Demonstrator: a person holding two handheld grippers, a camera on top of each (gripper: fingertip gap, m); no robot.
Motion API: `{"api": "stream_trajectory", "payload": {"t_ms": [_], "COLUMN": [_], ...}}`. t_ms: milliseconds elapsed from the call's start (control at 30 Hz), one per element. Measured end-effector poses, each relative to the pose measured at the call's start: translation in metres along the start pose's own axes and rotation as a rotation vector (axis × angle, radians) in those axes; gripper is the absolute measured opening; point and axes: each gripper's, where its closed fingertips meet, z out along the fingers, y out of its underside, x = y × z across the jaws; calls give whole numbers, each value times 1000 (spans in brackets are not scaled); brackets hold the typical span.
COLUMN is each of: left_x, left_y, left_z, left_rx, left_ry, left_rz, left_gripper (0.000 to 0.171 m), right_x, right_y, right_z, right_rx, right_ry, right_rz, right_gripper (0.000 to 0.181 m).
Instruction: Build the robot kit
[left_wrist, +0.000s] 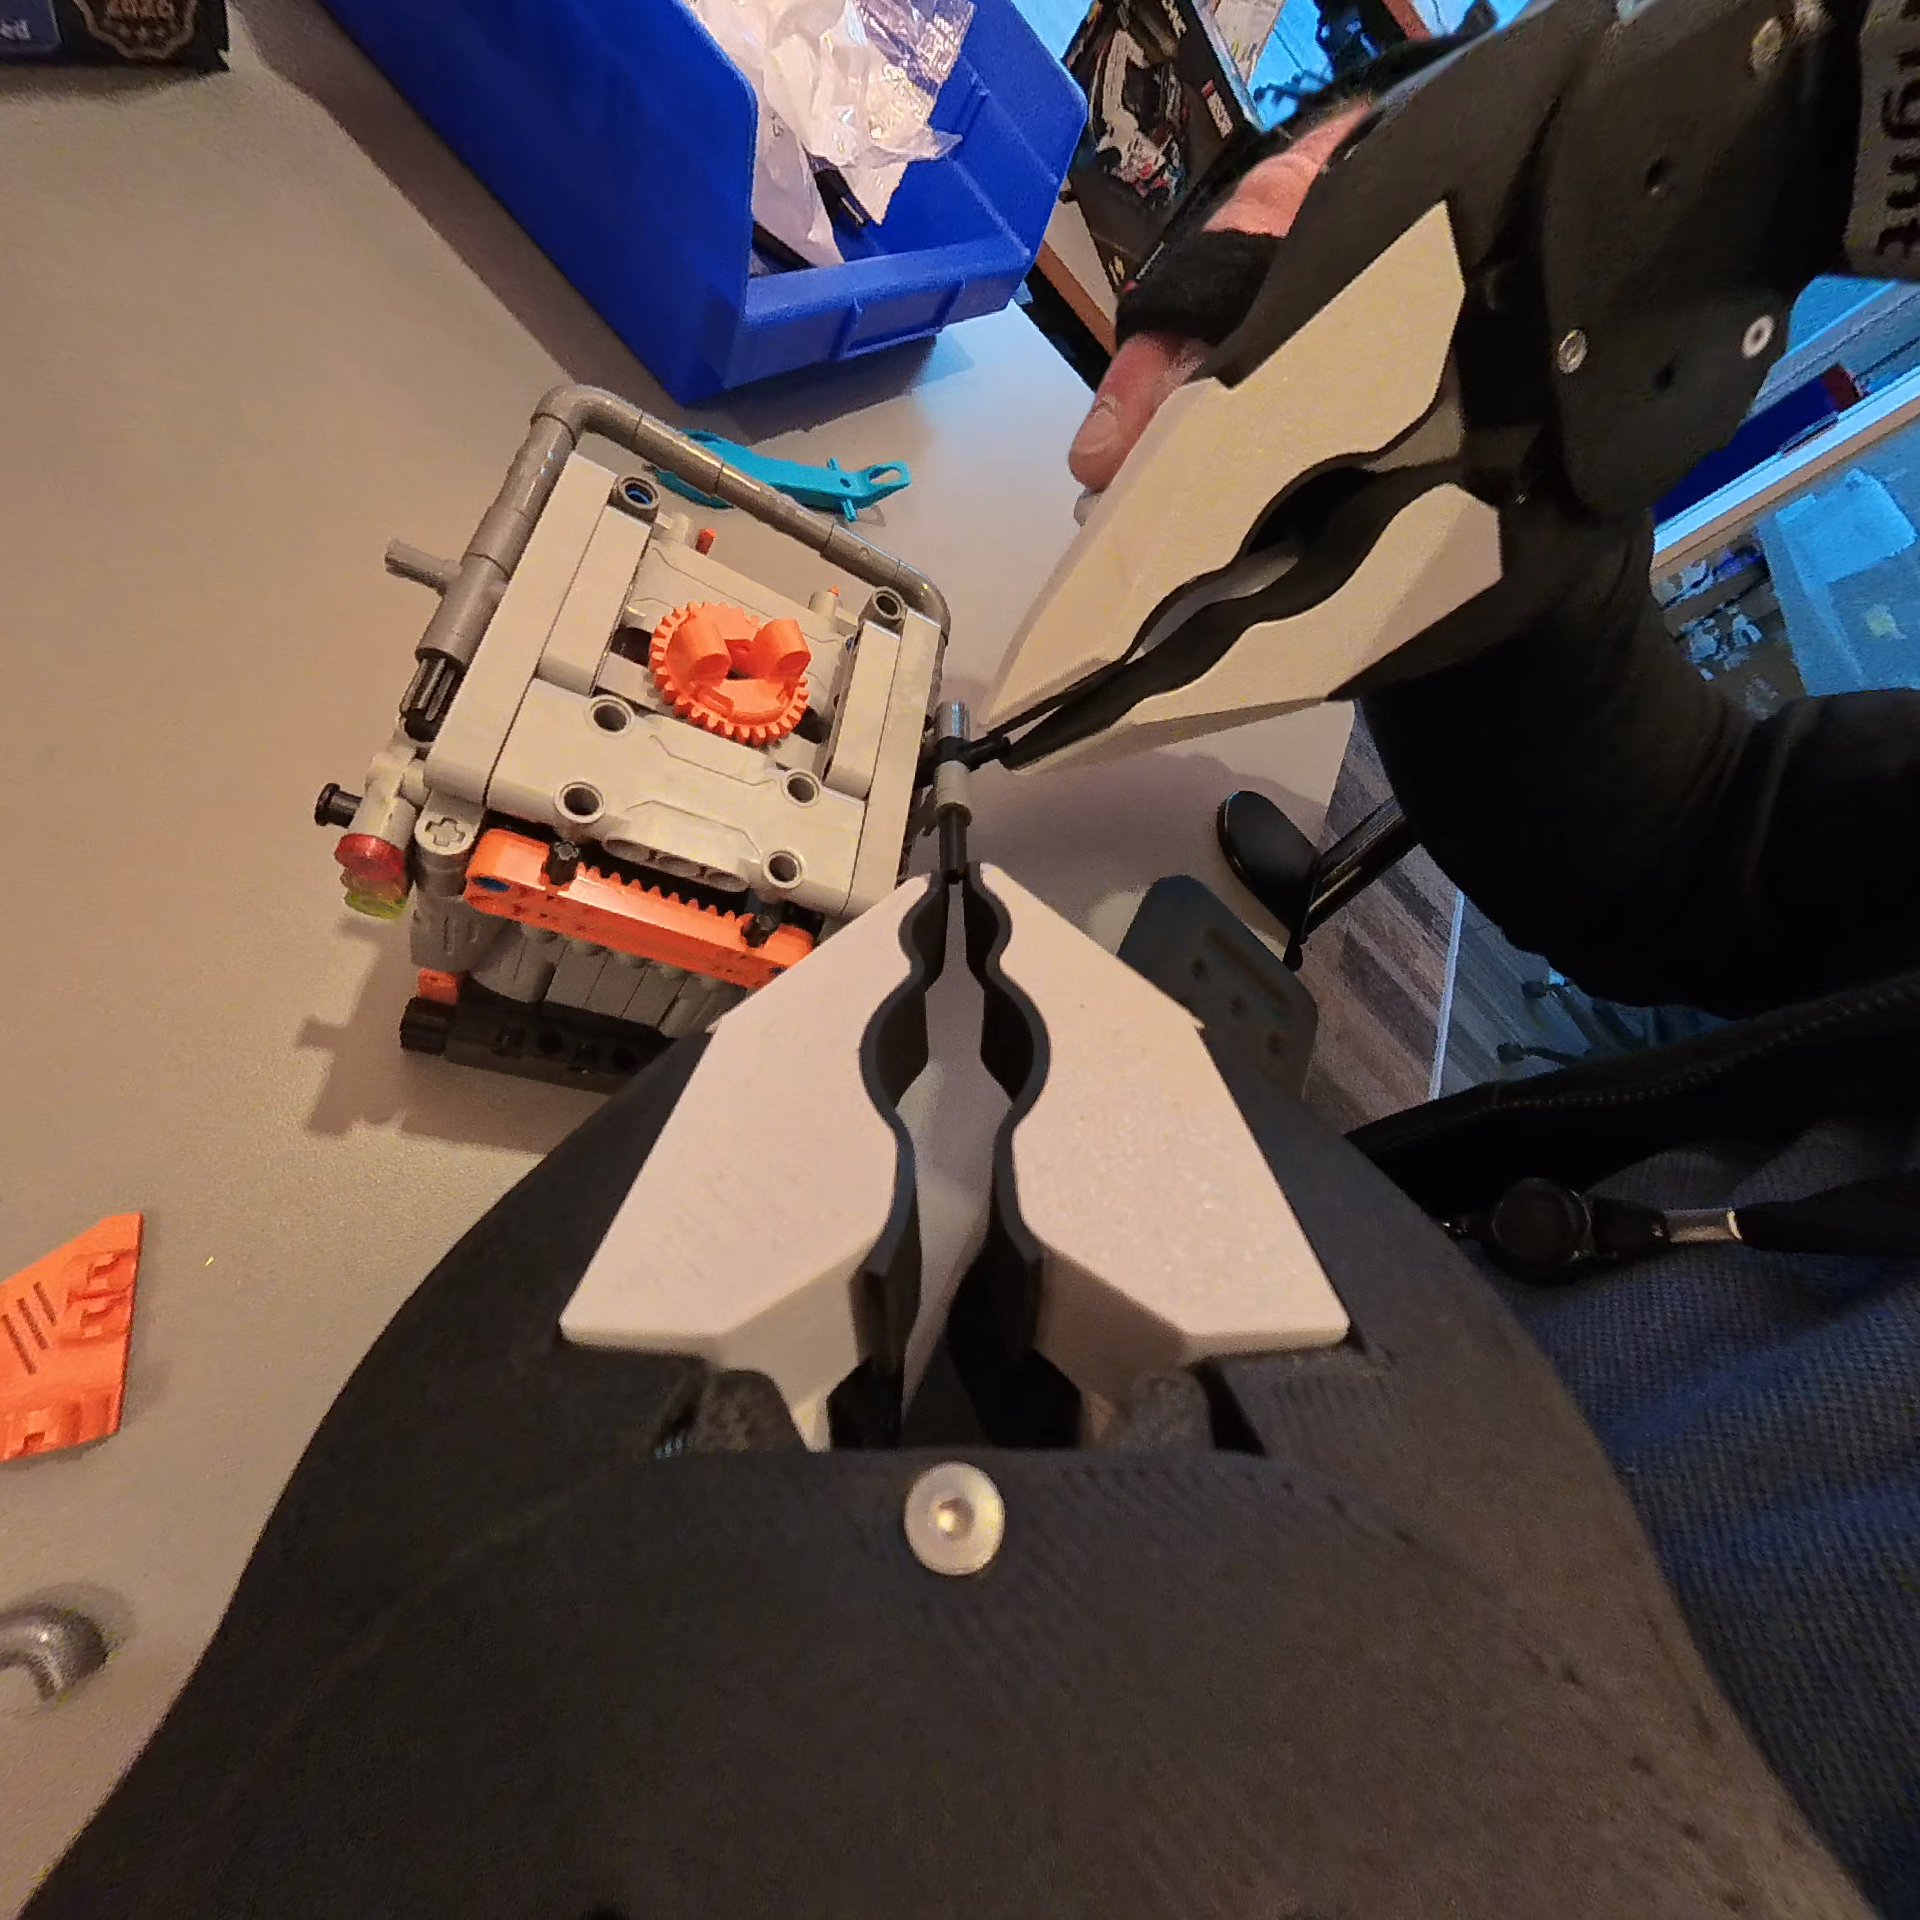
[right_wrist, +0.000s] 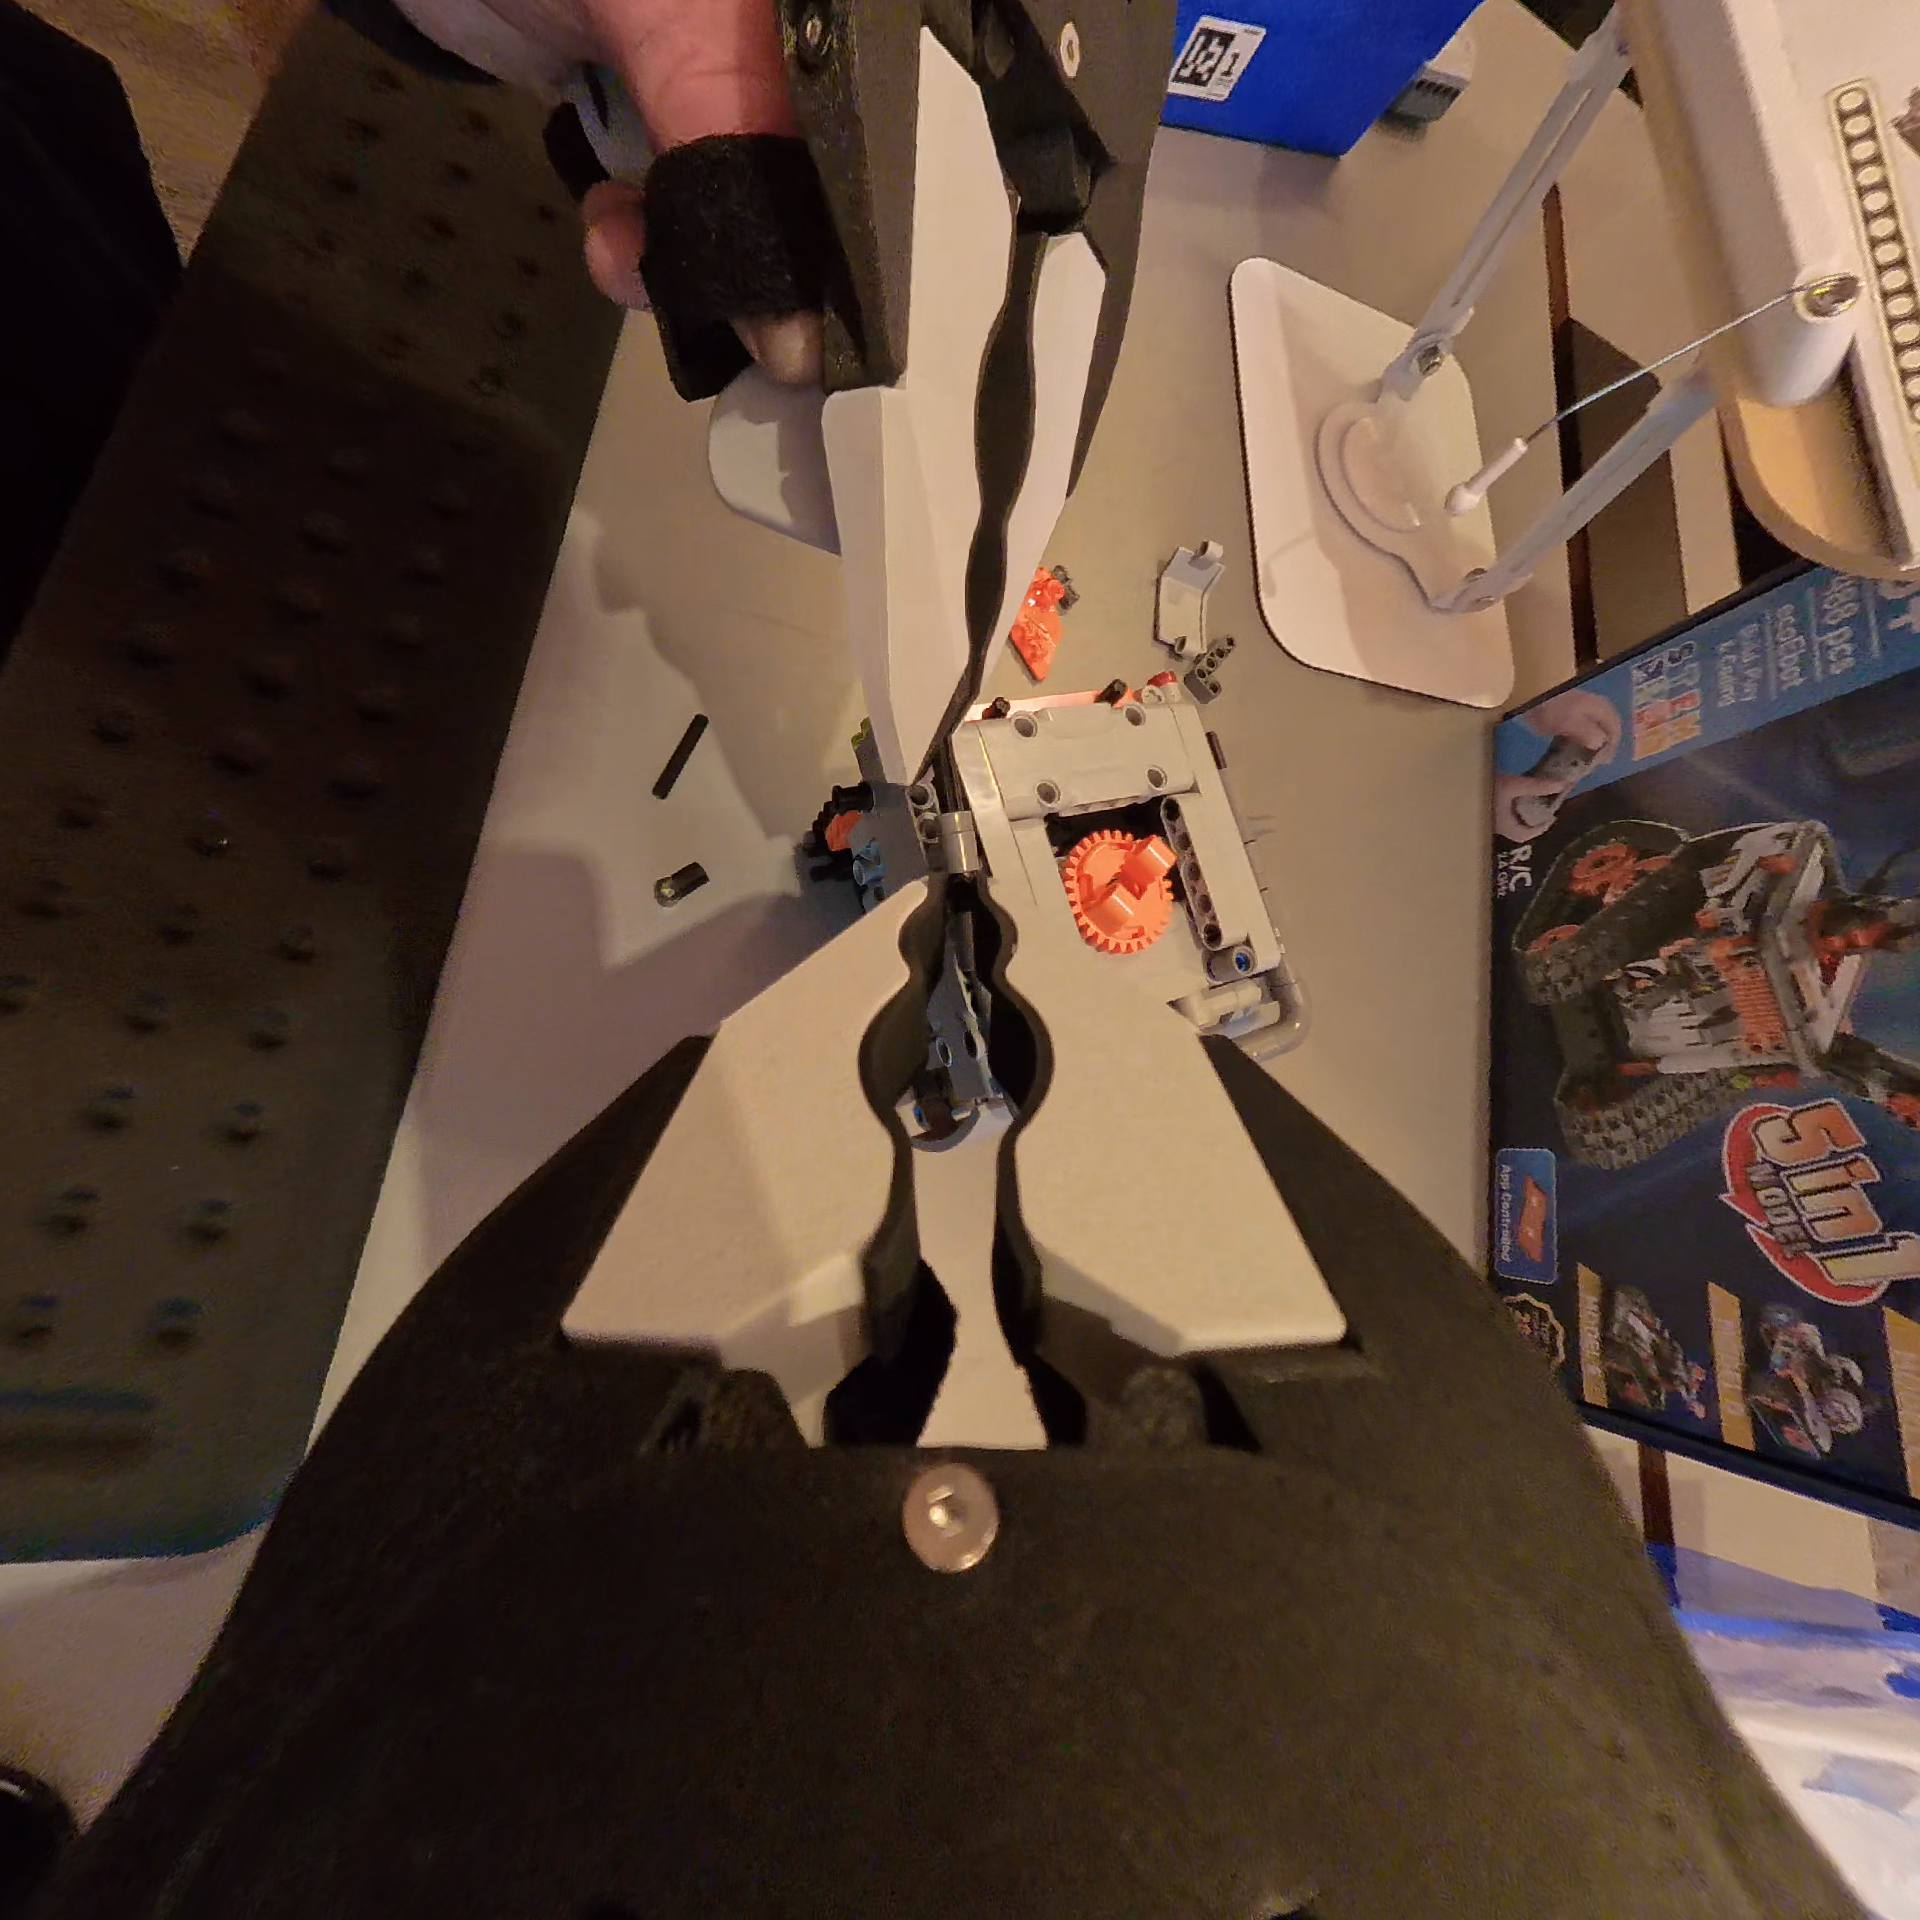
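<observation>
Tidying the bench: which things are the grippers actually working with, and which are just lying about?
In use: left gripper, right gripper, both shut on the black axle; grey-orange model beside it.
Lying about: blue bin, orange panel, teal piece, kit box, lamp base.

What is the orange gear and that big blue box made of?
The orange gear on the grey brick model looks like hard moulded plastic: even colour, crisp teeth, a slight sheen. The blue bin also looks like plastic, smooth and glossy, with moulded ribs on its front. Neither can be confirmed by sight alone.
</observation>
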Motion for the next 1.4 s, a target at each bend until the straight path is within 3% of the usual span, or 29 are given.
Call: {"api": "stream_trajectory", "payload": {"t_ms": [400,900,1400], "left_x": [-7,-16,-14], "left_y": [1,4,3], "left_z": [-1,-3,-4], "left_rx": [26,62,88], "left_ry": [-99,-224,-245], "left_rz": [79,256,296], "left_gripper": [1,0,0], "right_x": [2,0,0], "right_y": [-1,-3,-7], "right_z": [4,9,6], "right_rx": [-3,-74,-46], "right_ry": [111,398,448], "right_rz": [-45,-207,-223], "right_gripper": [0,1,1]}}
